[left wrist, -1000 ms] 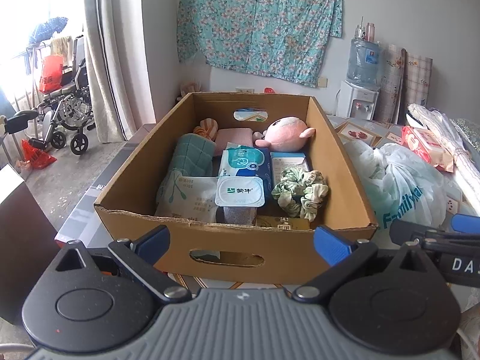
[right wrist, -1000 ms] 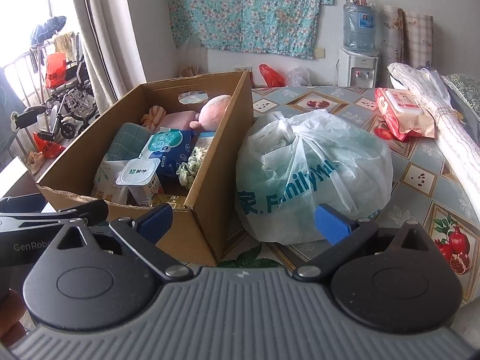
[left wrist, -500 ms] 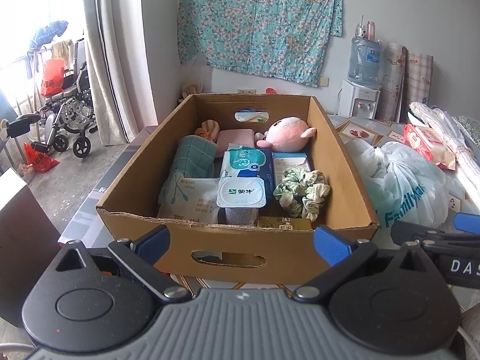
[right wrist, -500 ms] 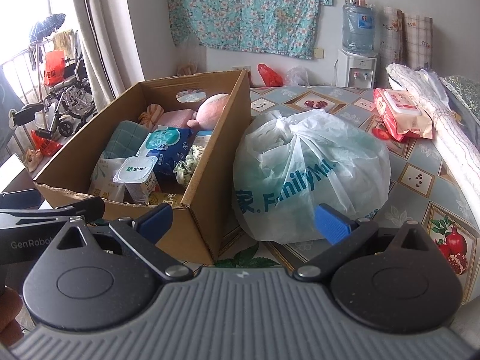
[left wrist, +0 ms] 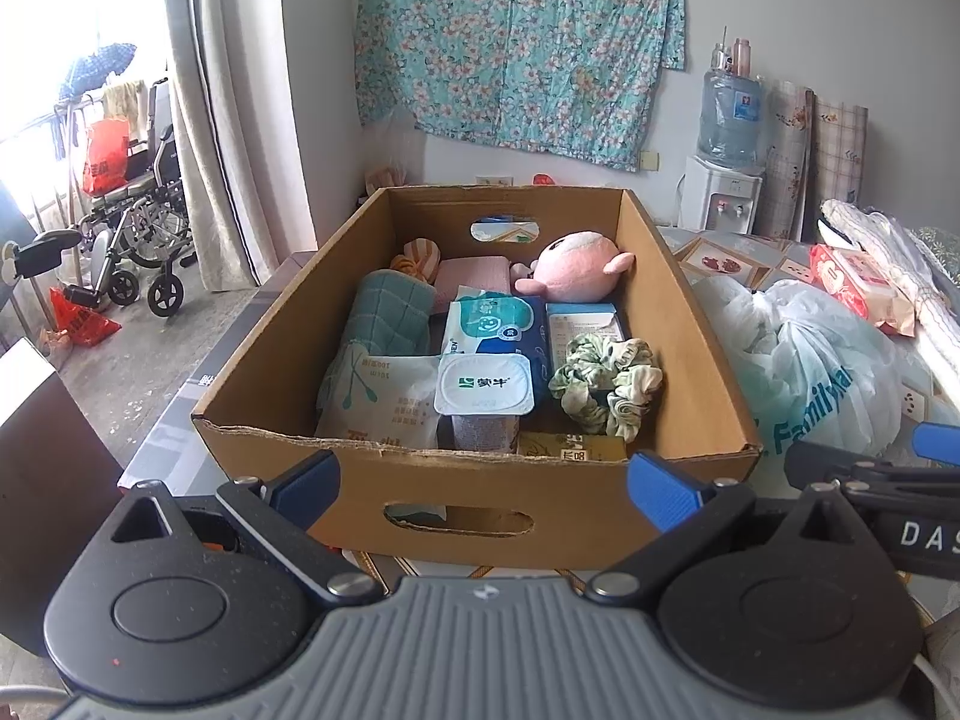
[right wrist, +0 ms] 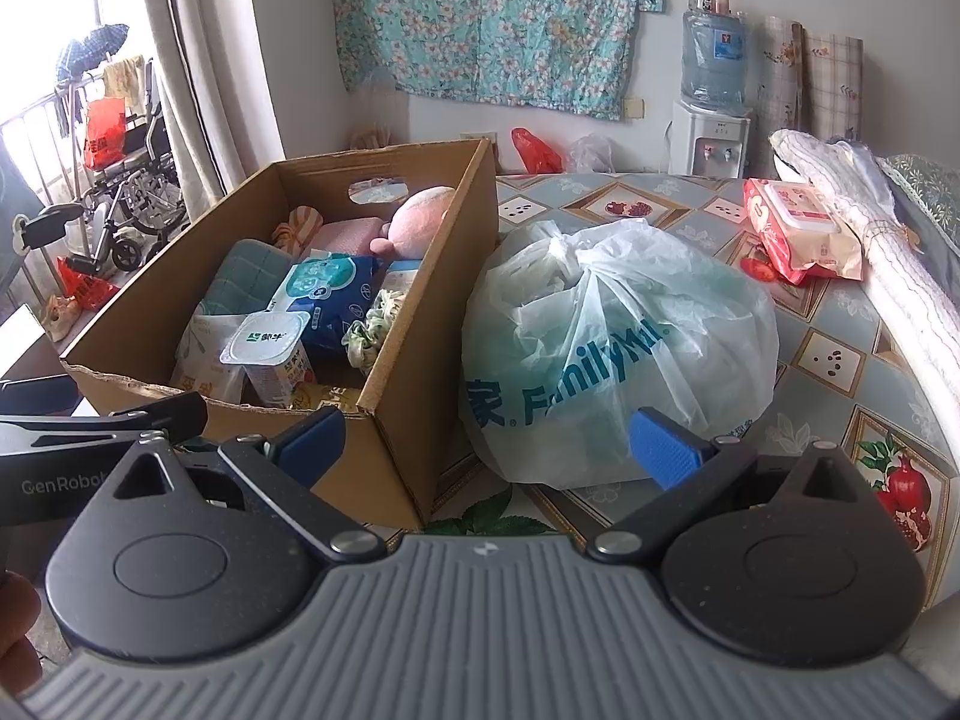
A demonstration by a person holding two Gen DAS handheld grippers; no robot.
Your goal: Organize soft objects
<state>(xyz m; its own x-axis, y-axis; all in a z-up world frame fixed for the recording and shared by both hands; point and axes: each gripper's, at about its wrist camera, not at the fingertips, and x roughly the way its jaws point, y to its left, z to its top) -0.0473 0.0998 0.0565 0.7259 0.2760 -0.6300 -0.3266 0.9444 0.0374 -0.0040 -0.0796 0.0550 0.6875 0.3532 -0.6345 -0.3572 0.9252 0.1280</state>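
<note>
**Box of soft goods, both grippers held off: little moved in the last second**

Item: cardboard box (left wrist: pixel 480 480), on the patterned table (right wrist: pixel 840 360), open-topped. Contents, back to front: pink plush toy (left wrist: pixel 573 267) against the far wall, pink folded cloth (left wrist: pixel 471 276) beside it, teal towel (left wrist: pixel 390 315) rolled along the left side, blue wipes pack (left wrist: pixel 495 324) at centre, green scrunchie (left wrist: pixel 606 384) to the right, yogurt cup (left wrist: pixel 485 393) and a white pouch (left wrist: pixel 384 399) near the front wall.

Item: tied plastic bag (right wrist: pixel 618 348), just beside the box's right wall, on the table.

Item: left gripper (left wrist: pixel 483 480), fingers spread wide, nothing between them, held short of the box's front wall.

Item: right gripper (right wrist: pixel 486 441), likewise spread and empty, facing the box corner and the bag.

Change against the pictures a second before: the box sat slightly higher in the left view, and the bag slightly nearer in the right one (a small drift of both hands); no article had changed place. For the task, that meant no sorting had advanced in that interval. The soft things lay mixed with packaged goods, which would fit either a sort under way or a box taken as filled.
</note>
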